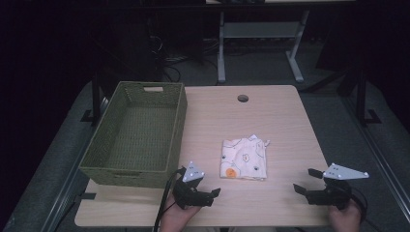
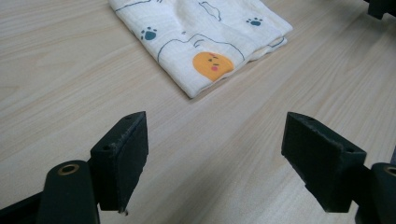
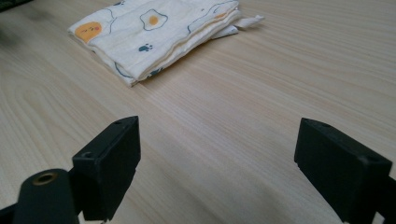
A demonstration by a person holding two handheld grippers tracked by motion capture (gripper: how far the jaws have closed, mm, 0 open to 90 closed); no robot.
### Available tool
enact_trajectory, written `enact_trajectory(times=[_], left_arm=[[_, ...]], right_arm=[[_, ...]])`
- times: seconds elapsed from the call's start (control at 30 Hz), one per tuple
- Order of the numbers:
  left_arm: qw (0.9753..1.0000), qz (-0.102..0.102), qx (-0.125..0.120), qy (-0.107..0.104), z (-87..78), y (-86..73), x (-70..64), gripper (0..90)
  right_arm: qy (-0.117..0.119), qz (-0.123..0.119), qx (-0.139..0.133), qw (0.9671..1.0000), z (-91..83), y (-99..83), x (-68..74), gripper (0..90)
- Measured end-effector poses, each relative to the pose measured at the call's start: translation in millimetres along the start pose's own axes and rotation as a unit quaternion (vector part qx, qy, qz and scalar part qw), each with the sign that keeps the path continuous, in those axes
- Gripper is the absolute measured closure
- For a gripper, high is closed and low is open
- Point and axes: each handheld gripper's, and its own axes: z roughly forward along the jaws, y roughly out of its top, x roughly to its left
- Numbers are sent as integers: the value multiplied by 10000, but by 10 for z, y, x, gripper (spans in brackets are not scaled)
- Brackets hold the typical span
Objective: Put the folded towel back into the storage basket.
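A folded cream cloth printed with eggs, paw marks and an orange face lies flat on the wooden table, right of centre. My left gripper sits near the table's front edge, just left of and below the cloth, jaws wide apart and empty. In the left gripper view the cloth lies a short way ahead of the open gripper. My right gripper rests at the front right, open and empty, apart from the cloth. The right gripper view has the cloth farther off, up and left of the gripper.
A green woven basket with handle slots stands on the table's left half, nothing visible inside. A round cable hole is near the far edge. Beyond the table are a desk frame and cables on a dark floor.
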Motion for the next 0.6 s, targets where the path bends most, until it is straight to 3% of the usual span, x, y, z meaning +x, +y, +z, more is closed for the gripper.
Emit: enact_trajectory(times=[0.27,0.47,0.5,0.6], left_arm=[[10000,-12,14,-51,18,-2,13,216],[9998,100,-15,-167,13,52,3,208],[9996,89,-21,-272,27,61,-4,207],[9995,175,44,-258,46,70,-11,207]], right_arm=[[27,-23,-40,10000,6,17,16,141],[-9,-121,9,9999,34,41,84,140],[-16,-123,2,9999,38,44,94,141],[2,-162,2,9999,32,54,112,140]])
